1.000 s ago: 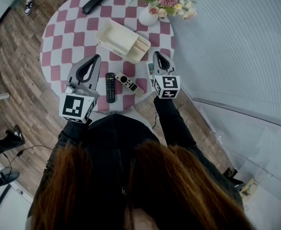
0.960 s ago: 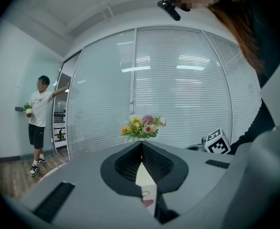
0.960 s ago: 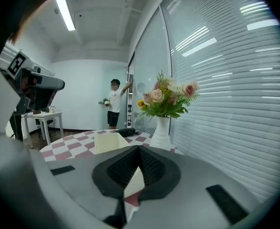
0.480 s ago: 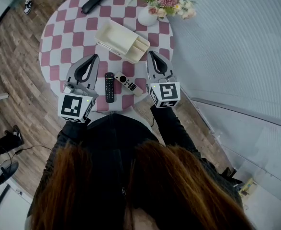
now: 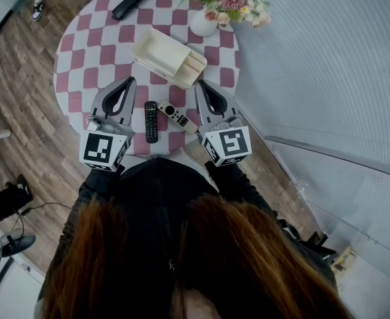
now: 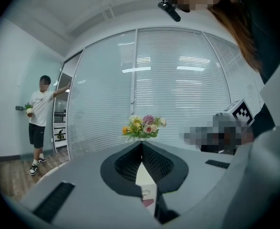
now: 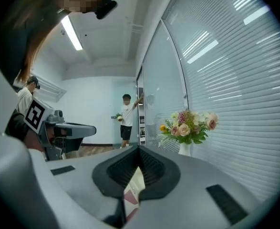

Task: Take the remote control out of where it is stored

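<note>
Pink-and-white chequered round table [image 5: 82,52] bore a slim black remote control [image 5: 151,121] and a white remote control w/ black top [image 5: 179,117], side by side, outside the cream plastic organiser tray [image 5: 170,57]. Both lay btwn left gripper [image 5: 131,80] and right gripper [image 5: 199,84]. Each gripper's jaws were closed tip to tip, nothing held.

tray [image 5: 156,48] on table [image 5: 82,52], behind remote control [image 5: 151,121].

pink-and-white checked table [image 5: 82,52], cream organiser [image 5: 160,53], black remote [image 5: 151,121], white remote [image 5: 177,116] with black top.
</note>
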A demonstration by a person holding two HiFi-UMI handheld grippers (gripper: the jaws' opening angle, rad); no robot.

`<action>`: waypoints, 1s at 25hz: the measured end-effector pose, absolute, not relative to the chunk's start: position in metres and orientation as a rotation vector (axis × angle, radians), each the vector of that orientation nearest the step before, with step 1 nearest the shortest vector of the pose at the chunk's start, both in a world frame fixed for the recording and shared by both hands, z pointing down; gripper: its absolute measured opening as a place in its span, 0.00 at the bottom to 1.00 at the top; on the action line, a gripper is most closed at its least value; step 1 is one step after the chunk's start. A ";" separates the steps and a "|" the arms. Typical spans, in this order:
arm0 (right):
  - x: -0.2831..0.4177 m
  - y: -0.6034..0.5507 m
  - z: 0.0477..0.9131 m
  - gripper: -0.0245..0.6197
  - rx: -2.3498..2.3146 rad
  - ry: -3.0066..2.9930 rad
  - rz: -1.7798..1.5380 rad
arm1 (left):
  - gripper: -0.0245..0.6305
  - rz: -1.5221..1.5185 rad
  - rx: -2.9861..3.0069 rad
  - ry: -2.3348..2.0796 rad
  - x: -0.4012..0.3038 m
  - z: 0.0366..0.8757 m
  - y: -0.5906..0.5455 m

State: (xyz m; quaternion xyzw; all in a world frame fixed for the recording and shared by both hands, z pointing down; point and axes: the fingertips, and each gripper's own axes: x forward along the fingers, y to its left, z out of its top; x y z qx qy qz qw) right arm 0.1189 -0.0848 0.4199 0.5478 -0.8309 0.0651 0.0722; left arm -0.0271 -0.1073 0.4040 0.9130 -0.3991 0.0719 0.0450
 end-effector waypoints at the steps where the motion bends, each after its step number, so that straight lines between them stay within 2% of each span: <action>1: 0.118 -0.084 0.419 0.06 1.642 -2.498 0.202 | 0.05 0.220 2.788 -1.222 -0.028 0.404 -0.107; 25: 0.114 -0.079 0.401 0.06 1.631 -2.517 0.221 | 0.05 0.216 2.789 -1.235 -0.025 0.401 -0.102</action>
